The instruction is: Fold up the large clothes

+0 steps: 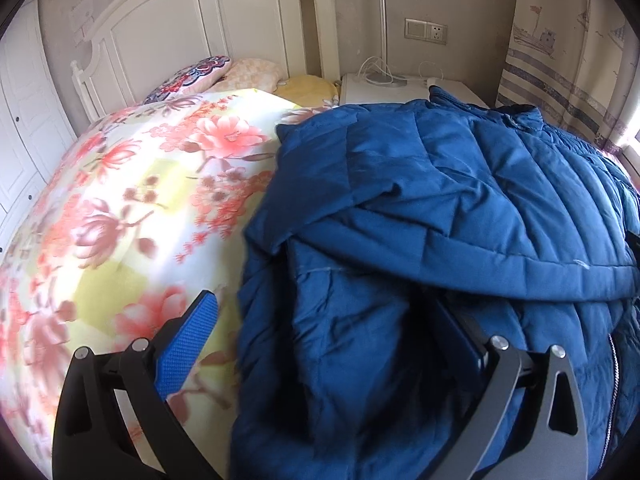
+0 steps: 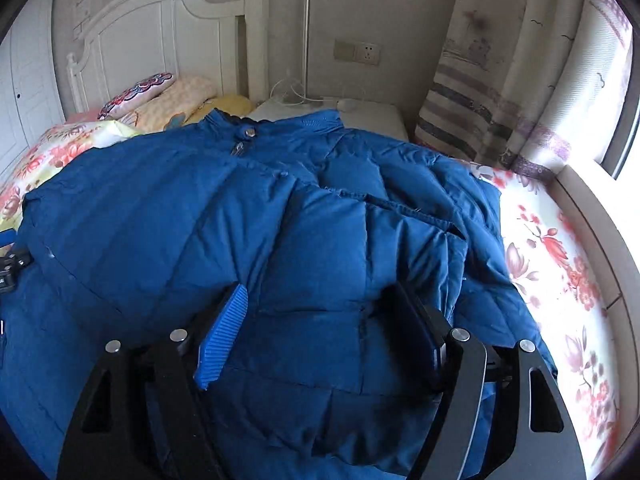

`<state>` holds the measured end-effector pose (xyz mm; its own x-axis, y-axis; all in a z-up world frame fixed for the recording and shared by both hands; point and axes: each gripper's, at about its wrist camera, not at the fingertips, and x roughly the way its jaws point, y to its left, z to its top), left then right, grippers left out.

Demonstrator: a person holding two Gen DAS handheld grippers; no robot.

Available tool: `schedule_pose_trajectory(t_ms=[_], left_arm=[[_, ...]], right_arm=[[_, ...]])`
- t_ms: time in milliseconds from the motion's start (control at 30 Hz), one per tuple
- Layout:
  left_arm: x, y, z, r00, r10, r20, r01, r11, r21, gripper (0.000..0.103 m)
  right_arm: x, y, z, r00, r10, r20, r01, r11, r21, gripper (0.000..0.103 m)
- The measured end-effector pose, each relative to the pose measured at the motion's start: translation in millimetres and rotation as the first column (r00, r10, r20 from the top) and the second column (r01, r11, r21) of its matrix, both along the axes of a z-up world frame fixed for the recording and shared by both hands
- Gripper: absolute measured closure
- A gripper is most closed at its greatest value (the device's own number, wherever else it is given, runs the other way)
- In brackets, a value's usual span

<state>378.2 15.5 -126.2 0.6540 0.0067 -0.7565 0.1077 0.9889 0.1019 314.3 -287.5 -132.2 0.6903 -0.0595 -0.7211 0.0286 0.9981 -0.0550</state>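
Note:
A blue quilted puffer jacket (image 1: pixel 460 200) lies on a floral bedspread (image 1: pixel 120 200), with a sleeve folded across its body. My left gripper (image 1: pixel 324 320) is open, its jaws wide apart, over the jacket's left edge; one blue pad hangs over the bedspread, the other finger is sunk in blue fabric. In the right wrist view the jacket (image 2: pixel 200 220) fills the middle, collar and snap button at the far end. My right gripper (image 2: pixel 320 316) is open, its jaws straddling a puffy fold of the jacket's lower part.
A white headboard (image 1: pixel 200 20) and pillows (image 1: pixel 208 76) are at the far end. A white nightstand (image 2: pixel 360 118) with a lamp pole and cables stands beside the bed. A curtain (image 2: pixel 500 100) and a window ledge run along the right side. White wardrobe doors are at the left.

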Motion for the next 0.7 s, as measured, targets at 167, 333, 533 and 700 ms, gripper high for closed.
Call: schedule_pose_trajectory(t_ms=[167, 333, 533, 700], left_arm=[[-25.7, 1.5, 64.1, 0.980, 0.061, 0.188, -0.033, 0.988, -0.149, 0.009], [9.7, -76.9, 67.1, 0.982, -0.123, 0.141, 0.134, 0.988, -0.075, 0.002], [43.6, -111.9, -11.5, 0.983, -0.182, -0.001, 0.182, 0.983, 0.015, 0.002], [44.1, -108.6, -11.5, 0.984, -0.179, 0.001, 0.179, 0.984, -0.004, 0.002]], right_arm=[[0.4, 0.5, -3.3, 1.000, 0.004, -0.001, -0.004, 1.000, -0.015, 0.030], [0.5, 0.2, -3.3, 1.000, 0.004, 0.003, -0.004, 1.000, -0.014, 0.029], [0.2, -1.6, -3.9, 1.000, 0.003, 0.004, -0.003, 1.000, -0.005, 0.028], [3.0, -4.9, -5.0, 1.000, 0.002, -0.007, -0.002, 1.000, 0.022, 0.026]])
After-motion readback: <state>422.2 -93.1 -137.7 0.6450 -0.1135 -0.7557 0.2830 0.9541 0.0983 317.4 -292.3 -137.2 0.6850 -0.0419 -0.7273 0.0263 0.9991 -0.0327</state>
